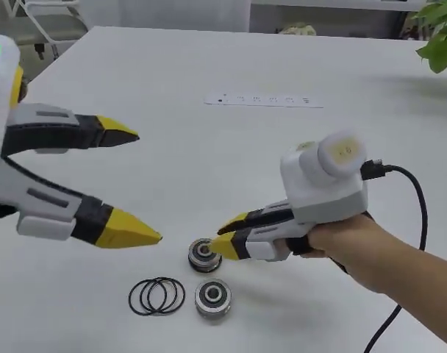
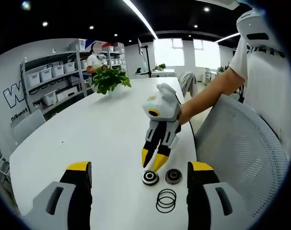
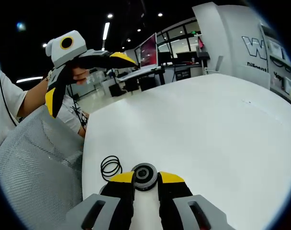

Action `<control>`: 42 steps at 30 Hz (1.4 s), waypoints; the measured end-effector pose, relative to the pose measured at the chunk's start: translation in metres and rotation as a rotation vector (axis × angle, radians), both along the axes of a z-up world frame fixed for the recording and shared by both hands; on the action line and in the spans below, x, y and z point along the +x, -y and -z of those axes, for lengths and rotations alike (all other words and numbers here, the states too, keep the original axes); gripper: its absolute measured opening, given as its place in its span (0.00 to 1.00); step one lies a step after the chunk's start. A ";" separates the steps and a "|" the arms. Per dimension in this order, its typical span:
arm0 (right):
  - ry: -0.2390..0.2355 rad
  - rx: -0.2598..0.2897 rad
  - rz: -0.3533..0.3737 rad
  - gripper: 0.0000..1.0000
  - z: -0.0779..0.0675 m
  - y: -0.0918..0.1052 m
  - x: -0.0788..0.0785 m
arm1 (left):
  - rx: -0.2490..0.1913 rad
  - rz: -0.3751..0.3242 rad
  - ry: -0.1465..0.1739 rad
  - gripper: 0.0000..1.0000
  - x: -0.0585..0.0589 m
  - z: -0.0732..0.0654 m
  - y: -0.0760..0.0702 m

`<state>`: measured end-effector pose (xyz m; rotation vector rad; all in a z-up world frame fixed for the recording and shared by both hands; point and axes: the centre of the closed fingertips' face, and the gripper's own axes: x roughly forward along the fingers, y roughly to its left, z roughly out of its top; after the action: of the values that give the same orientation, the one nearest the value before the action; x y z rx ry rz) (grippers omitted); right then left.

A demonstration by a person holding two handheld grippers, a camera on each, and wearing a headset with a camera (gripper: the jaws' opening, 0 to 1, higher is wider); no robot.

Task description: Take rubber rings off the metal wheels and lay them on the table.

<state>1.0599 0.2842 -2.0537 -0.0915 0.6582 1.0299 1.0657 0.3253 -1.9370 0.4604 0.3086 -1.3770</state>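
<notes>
Two metal wheels lie on the white table [image 1: 209,147], one [image 1: 204,254] at my right gripper's tips and the other [image 1: 212,298] nearer me. Loose black rubber rings [image 1: 156,295] lie overlapping left of the nearer wheel. My right gripper [image 1: 227,234] is narrowly open, its yellow tips against the far wheel's right edge. In the right gripper view that wheel [image 3: 144,173] sits just ahead of the gap between the jaws, with the rings [image 3: 110,166] to its left. My left gripper [image 1: 139,185] hovers wide open and holds nothing, looking down on both wheels [image 2: 150,178] [image 2: 173,176] and the rings [image 2: 166,200].
A white power strip [image 1: 264,100] lies farther back on the table. A green plant [image 1: 440,37] stands at the far right corner. The right gripper's black cable [image 1: 418,220] trails off to the right. A grey mesh chair [image 2: 241,143] stands beside the table.
</notes>
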 end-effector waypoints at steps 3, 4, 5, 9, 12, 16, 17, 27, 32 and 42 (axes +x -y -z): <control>-0.010 -0.004 -0.009 0.17 0.003 0.000 -0.003 | -0.001 0.019 0.013 0.75 0.009 -0.003 0.012; -0.012 -0.008 -0.012 0.17 0.004 0.000 -0.004 | -0.015 0.025 0.010 0.73 0.012 -0.005 0.018; -0.010 -0.017 -0.014 0.17 0.006 0.000 -0.004 | -0.019 0.026 0.007 0.73 0.014 -0.005 0.021; -0.018 -0.032 -0.024 0.19 0.011 -0.001 -0.006 | -0.015 0.037 0.005 0.72 0.019 0.000 0.036; -0.014 -0.050 -0.029 0.21 0.014 0.000 -0.007 | -0.012 0.017 0.003 0.66 0.024 0.010 0.043; -0.014 -0.061 -0.037 0.22 0.018 0.000 -0.008 | -0.022 0.009 -0.040 0.58 0.019 0.033 0.050; -0.014 -0.064 -0.037 0.23 0.018 0.000 -0.008 | -0.014 0.012 -0.050 0.56 0.016 0.041 0.051; -0.009 -0.089 -0.049 0.22 0.027 -0.001 -0.009 | 0.084 0.028 -0.140 0.39 -0.003 0.099 0.044; 0.009 -0.099 -0.062 0.19 0.027 0.000 -0.010 | 0.091 0.033 -0.148 0.29 -0.005 0.108 0.044; 0.038 -0.132 -0.080 0.14 0.029 0.003 -0.010 | 0.099 0.050 -0.133 0.10 -0.009 0.121 0.044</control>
<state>1.0495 0.2809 -2.0822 -0.2538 0.6918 1.0580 1.0571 0.2814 -2.0578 0.4617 0.4782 -1.4484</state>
